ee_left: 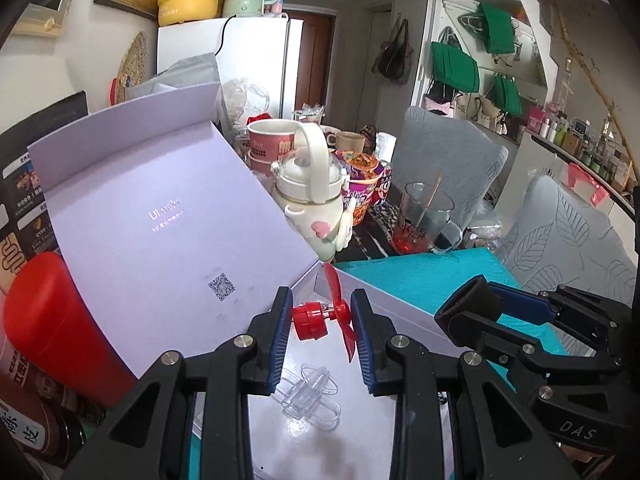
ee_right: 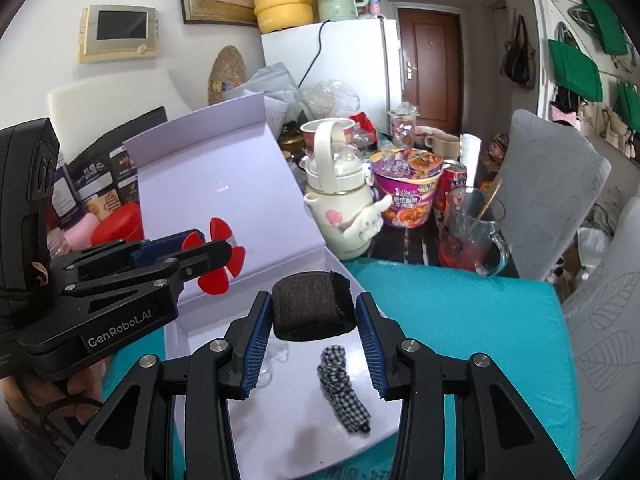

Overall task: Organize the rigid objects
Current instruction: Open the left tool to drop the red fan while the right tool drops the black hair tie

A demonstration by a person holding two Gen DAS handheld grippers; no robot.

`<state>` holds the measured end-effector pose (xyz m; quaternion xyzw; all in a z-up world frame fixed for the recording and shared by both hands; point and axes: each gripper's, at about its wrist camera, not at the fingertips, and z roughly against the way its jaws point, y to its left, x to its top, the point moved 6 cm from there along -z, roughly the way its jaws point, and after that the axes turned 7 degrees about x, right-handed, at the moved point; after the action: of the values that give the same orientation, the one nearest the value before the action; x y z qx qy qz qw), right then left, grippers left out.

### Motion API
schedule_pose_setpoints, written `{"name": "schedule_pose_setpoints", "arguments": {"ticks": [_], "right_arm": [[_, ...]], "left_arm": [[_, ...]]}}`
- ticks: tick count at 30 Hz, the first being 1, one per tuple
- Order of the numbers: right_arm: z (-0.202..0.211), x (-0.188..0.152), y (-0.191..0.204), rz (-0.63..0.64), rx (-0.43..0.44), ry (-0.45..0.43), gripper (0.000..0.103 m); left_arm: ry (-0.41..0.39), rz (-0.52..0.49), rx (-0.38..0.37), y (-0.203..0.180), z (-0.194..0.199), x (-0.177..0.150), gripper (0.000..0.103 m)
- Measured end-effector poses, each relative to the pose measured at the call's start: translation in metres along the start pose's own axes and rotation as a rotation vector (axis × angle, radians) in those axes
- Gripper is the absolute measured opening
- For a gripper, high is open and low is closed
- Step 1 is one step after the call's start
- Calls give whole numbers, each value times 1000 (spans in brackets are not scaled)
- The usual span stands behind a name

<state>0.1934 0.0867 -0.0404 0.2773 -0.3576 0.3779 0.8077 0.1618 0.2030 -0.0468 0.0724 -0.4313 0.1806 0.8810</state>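
My left gripper (ee_left: 320, 320) is shut on a small red fan (ee_left: 320, 318) with red blades and holds it above the open lavender box (ee_left: 160, 208). The fan also shows in the right wrist view (ee_right: 218, 256). My right gripper (ee_right: 312, 316) is shut on a dark brown roll of strap (ee_right: 312, 308) over the box's tray (ee_right: 288, 412). A clear plastic piece (ee_left: 310, 396) and a black-and-white checked cord (ee_right: 344, 396) lie in the tray. The right gripper shows in the left wrist view (ee_left: 472, 312).
The box sits on a teal mat (ee_right: 460, 320). Behind it stand a white kettle-shaped bottle (ee_right: 340, 200), a purple noodle cup (ee_right: 404, 188), a glass mug (ee_right: 472, 232) and a red container (ee_left: 52, 320). Grey chairs (ee_right: 548, 184) stand at the right.
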Motion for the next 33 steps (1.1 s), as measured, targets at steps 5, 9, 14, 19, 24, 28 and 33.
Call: {"name": "schedule_pose_setpoints", "arguments": {"ticks": [5, 9, 14, 19, 24, 28, 33], "right_arm": [[-21, -10, -10, -11, -7, 56, 42], [-32, -16, -13, -16, 2, 80, 42], [-46, -26, -14, -28, 14, 122, 42], [-53, -30, -13, -34, 28, 144, 42], [-56, -32, -15, -47, 26, 159, 43], [-54, -31, -16, -51, 21, 158, 43], [-50, -29, -16, -51, 9, 150, 44]], "left_arm": [[67, -5, 8, -3, -23, -14, 30], [101, -6, 5, -4, -30, -23, 30], [123, -5, 6, 0, -37, -28, 30], [153, 4, 23, 6, -46, -32, 30], [170, -9, 27, 3, -50, -36, 30], [179, 2, 44, 4, -50, -35, 30], [180, -25, 67, 0, -49, -33, 30]]}}
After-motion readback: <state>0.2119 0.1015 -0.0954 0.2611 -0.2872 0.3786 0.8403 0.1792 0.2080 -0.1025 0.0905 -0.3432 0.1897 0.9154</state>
